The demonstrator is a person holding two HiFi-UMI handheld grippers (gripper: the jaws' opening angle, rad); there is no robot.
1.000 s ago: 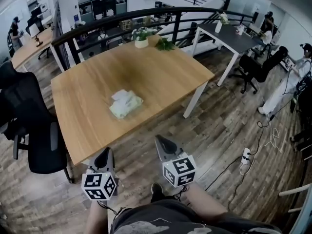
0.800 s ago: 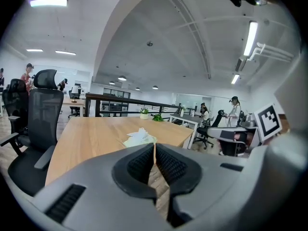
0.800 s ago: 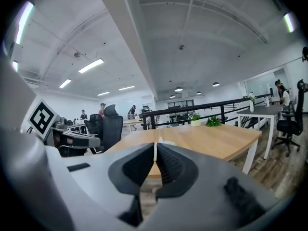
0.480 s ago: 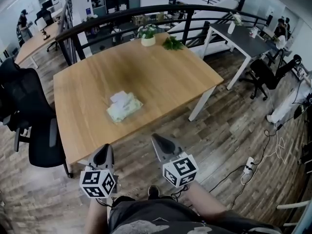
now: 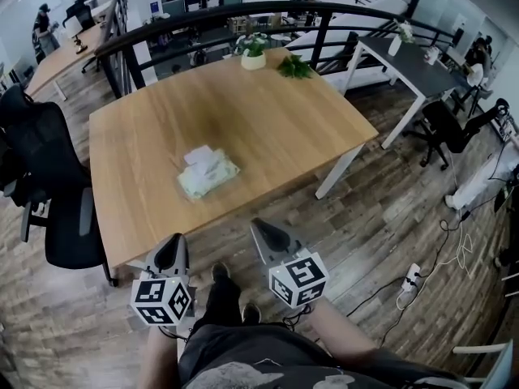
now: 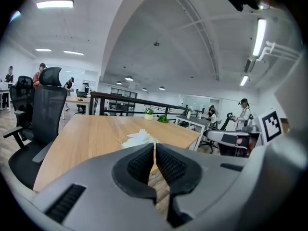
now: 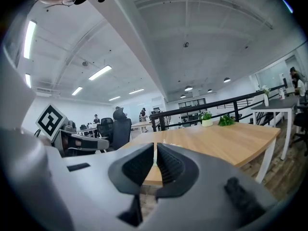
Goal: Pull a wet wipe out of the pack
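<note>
While the wet wipe pack [image 5: 208,171] lies on the bench [image 5: 276,120], well ahead of both, the left hand-held gripper [image 5: 172,251] and right hand-held gripper [image 5: 266,235] hover with jaws together, empty, aimed toward it, presumably readying an approach.

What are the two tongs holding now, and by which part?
Nothing. The left tongs and the right tongs are both shut and empty, short of the table; the wet wipe pack lies on it untouched.

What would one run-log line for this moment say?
stage: pack not yet reached | left tool: shut, empty | right tool: shut, empty | wipe pack: on table, untouched
</note>
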